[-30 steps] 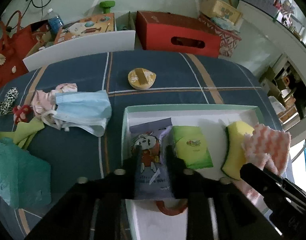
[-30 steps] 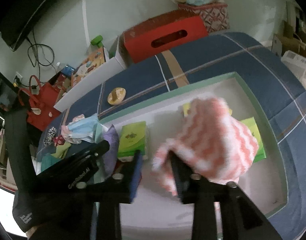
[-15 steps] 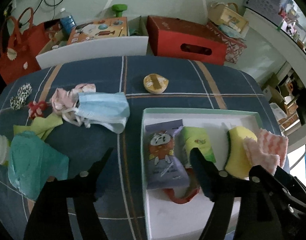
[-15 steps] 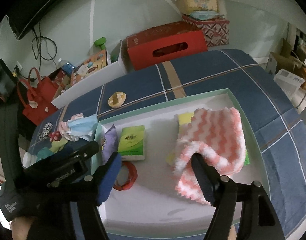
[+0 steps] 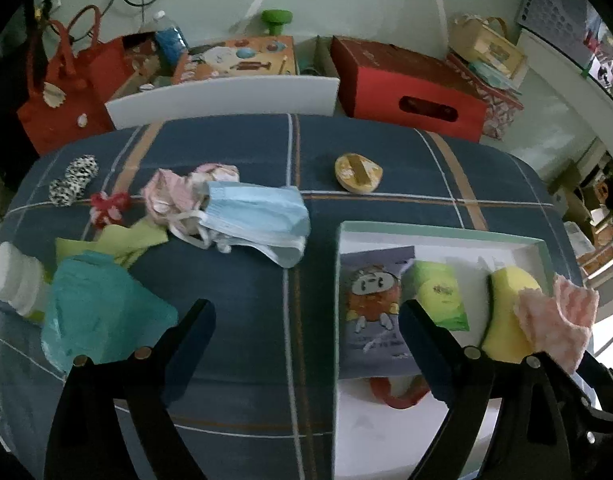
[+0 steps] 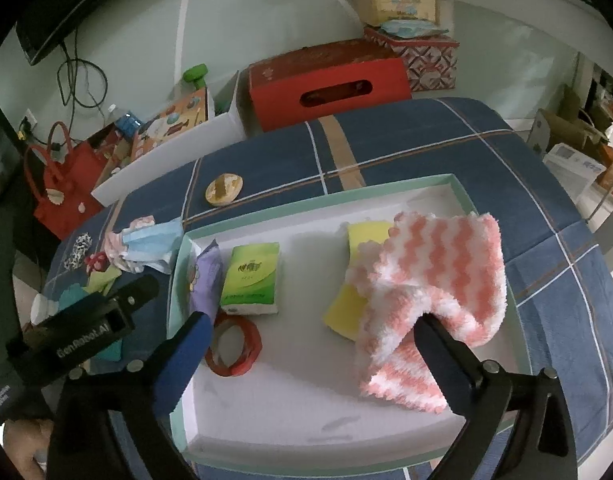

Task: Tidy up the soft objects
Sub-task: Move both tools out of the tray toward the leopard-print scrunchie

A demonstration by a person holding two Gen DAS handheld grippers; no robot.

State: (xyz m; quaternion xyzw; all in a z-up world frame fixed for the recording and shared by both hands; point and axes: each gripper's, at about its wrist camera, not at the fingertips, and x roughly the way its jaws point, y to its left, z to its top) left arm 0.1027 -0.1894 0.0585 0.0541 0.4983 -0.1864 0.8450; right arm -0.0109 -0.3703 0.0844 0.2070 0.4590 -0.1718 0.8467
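The right gripper hangs over the near part of the white tray, its jaws spread wide with nothing between them. Its right finger lies just against the near fold of the pink-and-white cloth, which rests in the right half of the tray, draped over a yellow sponge. Toward the tray's left side lie a red ring, a green tissue pack and a purple packet leaning against the left wall.

The left gripper is also wide open and empty, straddling the tray's left edge, with one finger over the blue checked tablecloth and the other over the purple packet.

On the tablecloth left of the tray, a teal cloth lies nearest, beside a white bottle at the left edge. Beyond it are a lime cloth, a blue face mask on top of a pink garment, a red bow and a spotted scrunchie. A round wooden piece sits farther back, near the middle.
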